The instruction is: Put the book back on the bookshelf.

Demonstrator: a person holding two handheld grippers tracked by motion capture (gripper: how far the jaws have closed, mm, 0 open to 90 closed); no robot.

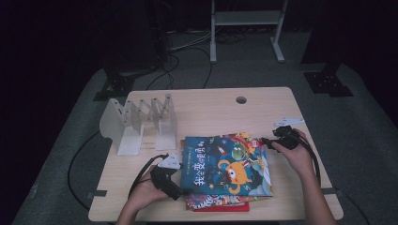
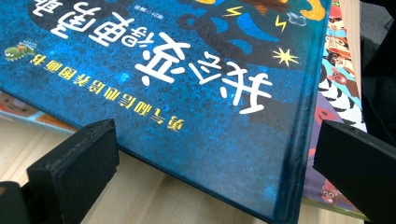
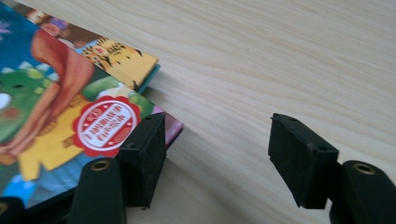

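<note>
Both forearms enter from the tabletop's near edge. Left hand (image 1: pixel 143 194) holds the left gripper (image 1: pixel 174 191) near the front-left part of the tabletop, pointing right and a little toward the near edge, jaws spread wide. Right hand (image 1: pixel 295 152) holds the right gripper (image 1: pixel 265 140) by the right edge, pointing left, jaws apart with a clear gap between them, pads pressing nothing.

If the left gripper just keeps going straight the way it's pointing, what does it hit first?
Most likely the blue picture book on top of the stack: the left gripper points at its near corner, which already lies between the open jaws. Depth is hard to judge, so the lower books' edges might catch too.
</note>
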